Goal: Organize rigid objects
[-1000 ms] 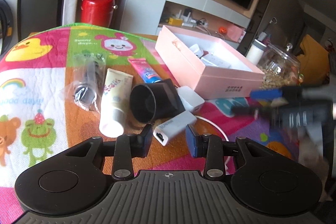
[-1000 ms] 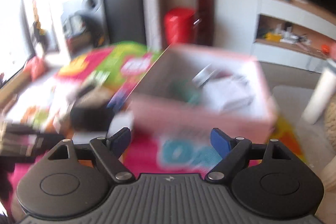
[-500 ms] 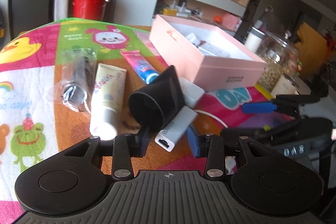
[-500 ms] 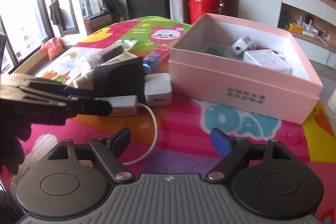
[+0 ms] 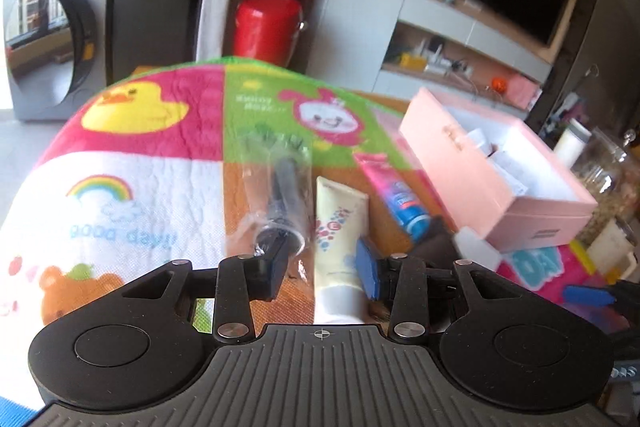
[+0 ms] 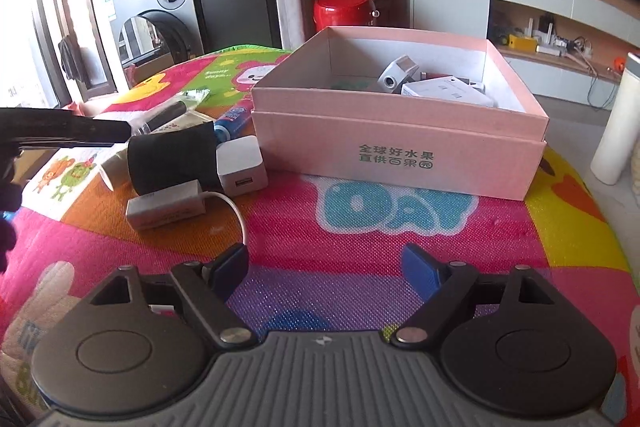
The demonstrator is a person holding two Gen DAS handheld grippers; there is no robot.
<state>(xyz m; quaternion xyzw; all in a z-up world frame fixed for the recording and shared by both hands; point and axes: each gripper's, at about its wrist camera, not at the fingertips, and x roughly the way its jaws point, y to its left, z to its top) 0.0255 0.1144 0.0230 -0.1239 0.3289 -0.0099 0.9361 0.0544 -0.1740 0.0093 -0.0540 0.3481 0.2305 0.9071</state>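
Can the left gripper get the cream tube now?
Probably yes. The cream tube lies bare on the mat right under the left gripper, whose fingers have just been opening and hold nothing, with nothing lying on top of it.

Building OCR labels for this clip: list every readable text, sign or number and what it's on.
"全球好水果 / 直供百果园": front wall of the pink box.
"DAY": large letters on the play mat, below the box.
"good day!": on the mat in the left wrist view, upside down.
Text by the mat's bunny: blurred.
Print on the cream tube and blue-pink tube: unreadable.
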